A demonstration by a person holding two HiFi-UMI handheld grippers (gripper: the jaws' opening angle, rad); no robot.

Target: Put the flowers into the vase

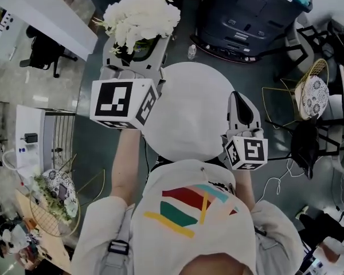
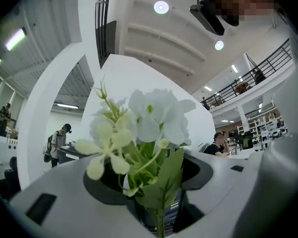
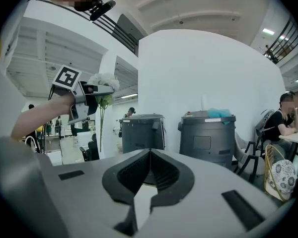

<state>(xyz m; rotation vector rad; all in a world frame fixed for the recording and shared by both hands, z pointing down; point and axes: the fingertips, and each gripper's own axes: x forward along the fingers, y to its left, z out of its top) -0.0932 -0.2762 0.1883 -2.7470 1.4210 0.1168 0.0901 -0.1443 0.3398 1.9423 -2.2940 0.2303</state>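
Note:
My left gripper (image 1: pixel 135 49) is shut on the stems of a bunch of white flowers (image 1: pixel 140 16) with green leaves, held high over the far edge of the round white table (image 1: pixel 189 119). In the left gripper view the flowers (image 2: pixel 149 120) rise from between the jaws of the left gripper (image 2: pixel 156 187). The right gripper view shows the left gripper (image 3: pixel 107 89) and the flowers (image 3: pixel 104 81) at upper left, the stem hanging below. My right gripper (image 1: pixel 236 97) hovers at the table's right side, shut and empty (image 3: pixel 149 155). No vase shows in any view.
Two dark grey bins (image 3: pixel 206 138) (image 3: pixel 141 133) stand beyond the table, one seen from above (image 1: pixel 246 10). Wire chairs with patterned cushions stand at right (image 1: pixel 312 93) and lower left (image 1: pixel 57 199). A small bottle (image 1: pixel 191 51) stands on the floor. A seated person (image 3: pixel 283 120) is at right.

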